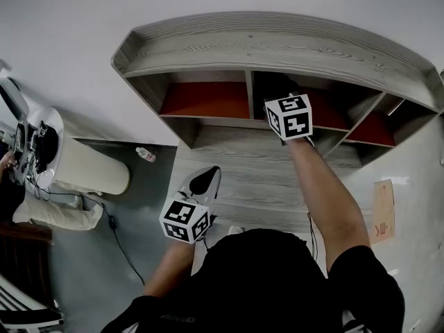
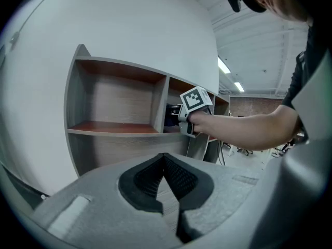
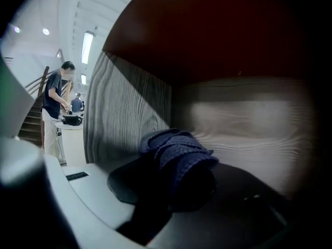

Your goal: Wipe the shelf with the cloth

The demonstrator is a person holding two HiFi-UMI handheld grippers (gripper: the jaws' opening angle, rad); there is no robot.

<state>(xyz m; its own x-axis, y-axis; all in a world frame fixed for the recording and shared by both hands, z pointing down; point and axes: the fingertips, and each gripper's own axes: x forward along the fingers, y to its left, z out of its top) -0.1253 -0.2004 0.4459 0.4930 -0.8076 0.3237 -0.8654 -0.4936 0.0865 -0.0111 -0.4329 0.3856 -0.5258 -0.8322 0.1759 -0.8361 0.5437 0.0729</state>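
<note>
Cloth in right gripper, inside shelf compartment, near divider.

The shelf is grey board with a streaked wood grain, matt all over. The level boards inside its compartments are a smooth red-brown. The cloth is dark blue fabric, thick and nubbly, with a ribbed weave. The left tongs have a pale grey matt plastic shell, and their pads are black and finely ridged, rubbery in look. The marker cube on the right tongs is matt white with black print. The wall is smooth plain white.
</note>
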